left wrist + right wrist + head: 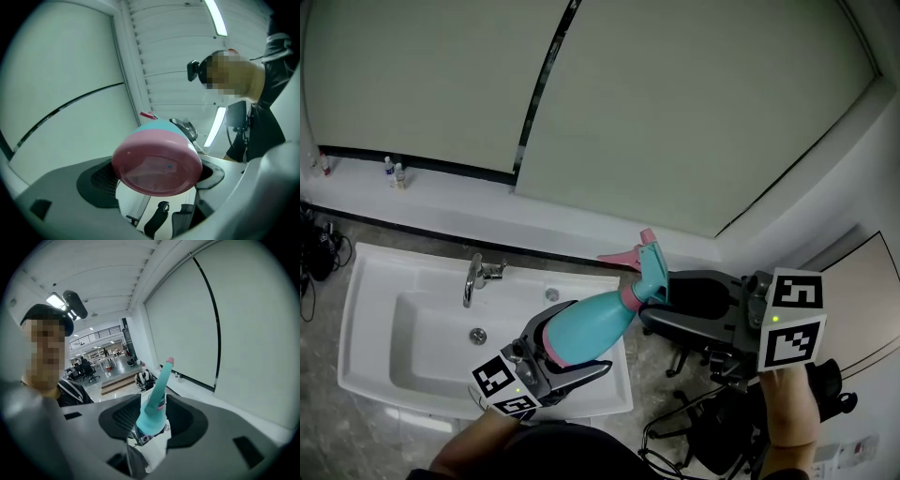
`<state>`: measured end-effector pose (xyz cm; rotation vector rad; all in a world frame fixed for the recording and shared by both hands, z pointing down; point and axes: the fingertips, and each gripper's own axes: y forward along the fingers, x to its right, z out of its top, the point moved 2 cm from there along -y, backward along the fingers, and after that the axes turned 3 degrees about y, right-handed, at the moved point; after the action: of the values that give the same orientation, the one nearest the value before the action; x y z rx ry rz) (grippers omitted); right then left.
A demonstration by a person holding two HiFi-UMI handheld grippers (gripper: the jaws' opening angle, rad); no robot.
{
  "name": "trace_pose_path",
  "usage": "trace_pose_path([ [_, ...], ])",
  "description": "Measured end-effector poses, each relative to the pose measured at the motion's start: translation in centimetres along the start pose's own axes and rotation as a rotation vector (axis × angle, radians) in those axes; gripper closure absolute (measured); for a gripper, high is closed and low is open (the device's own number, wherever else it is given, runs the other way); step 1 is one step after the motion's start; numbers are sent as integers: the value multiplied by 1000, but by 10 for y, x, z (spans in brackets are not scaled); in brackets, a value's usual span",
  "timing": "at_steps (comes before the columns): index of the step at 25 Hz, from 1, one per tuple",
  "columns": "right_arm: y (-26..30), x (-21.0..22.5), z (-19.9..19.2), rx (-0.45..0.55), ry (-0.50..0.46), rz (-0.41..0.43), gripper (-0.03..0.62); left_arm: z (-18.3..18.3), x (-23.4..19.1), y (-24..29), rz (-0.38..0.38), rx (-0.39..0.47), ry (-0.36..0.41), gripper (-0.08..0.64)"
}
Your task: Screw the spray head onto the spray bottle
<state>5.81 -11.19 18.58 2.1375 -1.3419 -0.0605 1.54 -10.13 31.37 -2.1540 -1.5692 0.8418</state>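
Note:
A teal spray bottle [591, 323] with a pink base lies tilted in the air above the sink's right end. My left gripper [586, 337] is shut on its lower body, and the pink base [157, 166] fills the space between those jaws in the left gripper view. The teal spray head [649, 267], with its pink trigger and collar, sits on the bottle's neck. My right gripper [661, 298] comes in from the right and is shut on the spray head [157, 404], which stands up between the two dark pads [124, 420].
A white sink [394, 309] with a chrome tap [473, 277] is below and to the left. Small bottles [394, 172] stand on the window sill. A black office chair [703, 431] is on the floor at the lower right.

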Motion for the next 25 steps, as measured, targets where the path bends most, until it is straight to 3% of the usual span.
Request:
trace_pose_path([
  [3,-31,-12,2,131,-103,86,451,5,8,1,-95,18,-85,107],
  [6,-71,-14,4,352,-235,261,446,5,18,0,-200,-5,-163,107],
  [8,-83,-6,-1,423,-295,379,395,3,28,2,-262,-28,-217,107],
  [12,-69,-5,-3,464,-392,592,268,-4,49,8,-372,-47,-361,106],
  [16,-59,-21,1,497,-482,755,241,-8,71,11,-466,-54,-501,107],
  [20,-49,-46,-5,446,-594,921,233,-16,88,11,-545,-55,-649,107],
  [25,-36,-65,-14,418,-683,983,235,-21,88,8,-573,-27,-790,107],
])
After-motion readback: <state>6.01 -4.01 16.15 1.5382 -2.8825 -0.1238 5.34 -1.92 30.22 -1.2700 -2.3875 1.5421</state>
